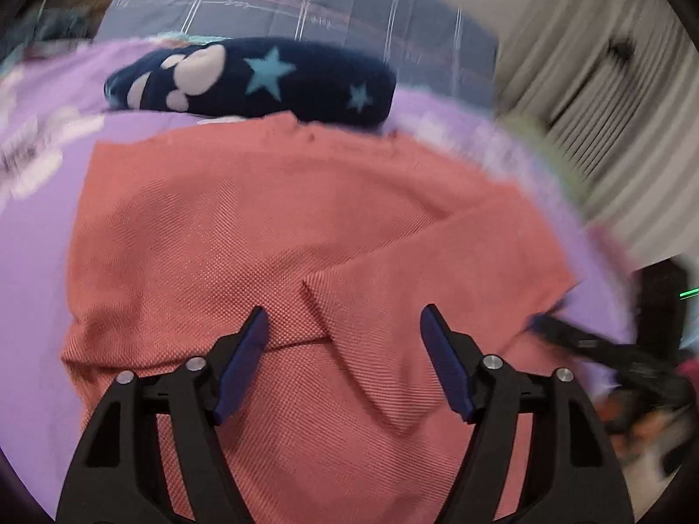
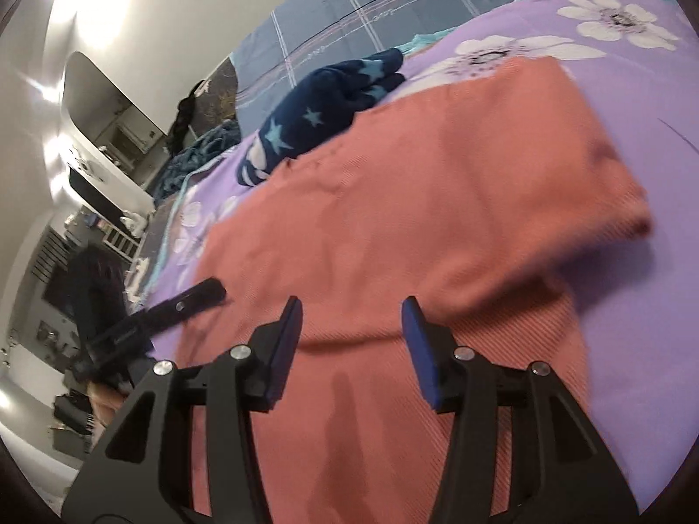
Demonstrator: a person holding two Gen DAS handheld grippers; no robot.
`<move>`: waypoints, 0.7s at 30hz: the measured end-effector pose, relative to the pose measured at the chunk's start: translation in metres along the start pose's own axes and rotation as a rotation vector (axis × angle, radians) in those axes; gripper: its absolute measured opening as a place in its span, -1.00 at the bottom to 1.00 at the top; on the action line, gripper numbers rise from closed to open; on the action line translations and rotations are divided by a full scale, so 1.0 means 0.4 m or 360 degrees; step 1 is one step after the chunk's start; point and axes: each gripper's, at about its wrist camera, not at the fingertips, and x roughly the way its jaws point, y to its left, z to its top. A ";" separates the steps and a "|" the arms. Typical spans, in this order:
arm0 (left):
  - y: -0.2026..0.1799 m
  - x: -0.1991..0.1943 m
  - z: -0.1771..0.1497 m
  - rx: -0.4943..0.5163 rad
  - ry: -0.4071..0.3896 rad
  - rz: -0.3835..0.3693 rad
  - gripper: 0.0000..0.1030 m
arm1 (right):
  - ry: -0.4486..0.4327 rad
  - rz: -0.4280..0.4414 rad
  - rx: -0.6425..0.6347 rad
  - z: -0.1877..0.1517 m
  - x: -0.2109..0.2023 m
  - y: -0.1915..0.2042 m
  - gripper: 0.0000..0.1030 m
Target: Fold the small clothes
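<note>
- The left gripper hovers over the near part of the coral knit garment, jaws well apart, nothing between the pads; cloth lies below them, not pinched.
- The right gripper hangs over the same garment's near side, jaws standing roughly half apart and empty.
- The garment lies spread on the purple floral bedsheet, partly folded: a flap is doubled over its near half, its diagonal edge showing just beyond the left gripper.
- Handling, as a judgement: light, soft and limp, with a textured weave that should not slip in the pads. It will sag and crease rather than hold shape, so it wants lifting by two points at once.
- Best holds look like the free corners and the hem at the garment's outer side, where an edge stands proud of the sheet; a pinch mid-panel would likely gather both layers.
- Beside the garment, bare sheet gives room to lay a fold outward.
- At the garment's far edge, a navy fleece piece with stars touches or slightly overlaps it, so a fold carried that way could snag it.
- Beyond that lies a grey checked blanket.
</note>
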 end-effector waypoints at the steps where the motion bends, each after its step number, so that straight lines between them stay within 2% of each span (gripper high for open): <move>1: -0.019 0.014 -0.001 0.0070 0.0008 0.0114 0.09 | 0.0015 0.0010 -0.0017 -0.016 0.003 -0.006 -0.04; 2: -0.034 0.023 -0.003 0.0133 0.0008 0.0223 -0.13 | 0.0017 0.0017 -0.0027 -0.024 0.011 -0.006 -0.04; 3: -0.057 0.031 -0.003 0.0196 0.0008 0.0311 -0.23 | 0.0008 0.0023 -0.0038 -0.032 0.010 -0.011 -0.04; 5: -0.086 0.019 0.000 0.0245 -0.0026 0.0348 -0.93 | -0.0006 0.0050 -0.0034 -0.033 0.012 -0.014 0.00; 7: -0.115 0.000 0.013 0.0271 -0.0068 0.0340 -0.94 | -0.0006 0.0083 -0.0036 -0.033 0.015 -0.015 0.08; 12: -0.185 -0.128 0.107 0.0352 -0.0338 0.0340 -0.94 | -0.0014 0.0090 -0.0043 -0.035 0.016 -0.015 0.09; 16: -0.200 -0.221 0.193 0.0408 -0.0494 0.0414 -0.94 | -0.0016 0.0092 -0.0045 -0.037 0.013 -0.016 0.10; 19: -0.145 -0.237 0.216 0.0380 -0.0489 0.0582 -0.94 | -0.0017 0.0094 -0.0047 -0.037 0.015 -0.016 0.11; 21: -0.075 -0.211 0.211 0.0316 -0.0387 0.0639 -0.93 | -0.0016 0.0096 -0.0047 -0.038 0.014 -0.016 0.13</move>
